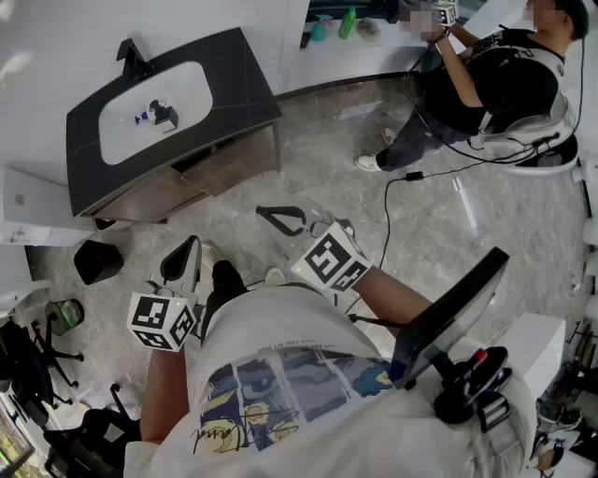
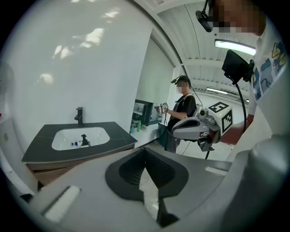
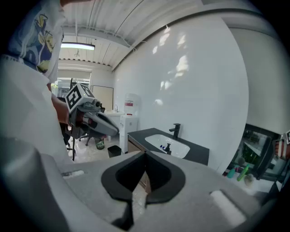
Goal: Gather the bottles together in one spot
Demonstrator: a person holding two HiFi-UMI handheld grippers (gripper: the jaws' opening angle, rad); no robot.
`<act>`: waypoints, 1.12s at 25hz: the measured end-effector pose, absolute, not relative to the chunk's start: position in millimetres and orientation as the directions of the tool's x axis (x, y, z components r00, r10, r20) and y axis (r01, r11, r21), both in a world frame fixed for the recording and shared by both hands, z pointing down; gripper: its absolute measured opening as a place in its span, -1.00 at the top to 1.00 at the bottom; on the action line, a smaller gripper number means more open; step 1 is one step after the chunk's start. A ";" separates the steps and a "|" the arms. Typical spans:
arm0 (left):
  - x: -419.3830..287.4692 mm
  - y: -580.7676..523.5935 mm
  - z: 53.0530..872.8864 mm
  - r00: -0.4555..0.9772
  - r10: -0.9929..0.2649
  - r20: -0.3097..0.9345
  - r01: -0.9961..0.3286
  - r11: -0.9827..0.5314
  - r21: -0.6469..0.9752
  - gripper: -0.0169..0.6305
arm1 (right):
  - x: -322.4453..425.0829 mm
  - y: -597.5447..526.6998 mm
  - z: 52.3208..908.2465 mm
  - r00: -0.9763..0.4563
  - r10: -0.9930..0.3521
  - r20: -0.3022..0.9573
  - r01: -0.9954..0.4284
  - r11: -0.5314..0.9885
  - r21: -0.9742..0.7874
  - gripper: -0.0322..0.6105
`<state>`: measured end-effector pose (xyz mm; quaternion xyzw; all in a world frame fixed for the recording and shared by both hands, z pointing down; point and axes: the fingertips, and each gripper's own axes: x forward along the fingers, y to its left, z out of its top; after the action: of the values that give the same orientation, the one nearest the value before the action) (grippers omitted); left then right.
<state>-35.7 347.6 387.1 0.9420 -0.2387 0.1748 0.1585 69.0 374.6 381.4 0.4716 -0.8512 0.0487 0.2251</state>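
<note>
A small black pump bottle (image 1: 166,116) stands in the white basin (image 1: 192,89) of the dark vanity, beside a small blue item (image 1: 142,118). A teal bottle (image 1: 320,28) and a green bottle (image 1: 348,22) stand on the white ledge at the far wall. My left gripper (image 1: 192,245) and my right gripper (image 1: 266,215) hang over the marble floor, well short of the vanity. Both are shut with nothing between the pads. The left gripper view shows its tips (image 2: 145,152) meeting, with the pump bottle (image 2: 84,140) far off. From the right gripper (image 3: 145,156), the pump bottle (image 3: 167,148) and the green bottle (image 3: 244,172) are distant.
A black bin (image 1: 96,260) sits on the floor left of the vanity, with office chairs (image 1: 37,359) behind it. Another person (image 1: 486,84) sits at the far right, holding a gripper. A cable (image 1: 388,215) runs across the floor. A dark screen on a stand (image 1: 448,317) is at my right side.
</note>
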 end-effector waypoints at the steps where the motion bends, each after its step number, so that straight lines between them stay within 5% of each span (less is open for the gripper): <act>1: -38.3 344.7 387.4 0.823 -0.398 0.406 -0.509 -0.833 0.216 0.94 | 67.5 372.3 379.8 -0.454 -0.780 0.431 -0.824 0.552 0.130 0.90; 28: -132.5 213.9 394.2 0.780 -0.484 0.397 -0.598 -0.765 0.241 0.94 | -7.4 219.1 390.8 -0.533 -0.719 0.445 -0.774 0.627 0.087 0.67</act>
<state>-132.5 213.9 394.2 0.9260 -0.2920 0.1579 0.1797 -7.4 219.1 390.8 0.4274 -0.8734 0.0602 0.2254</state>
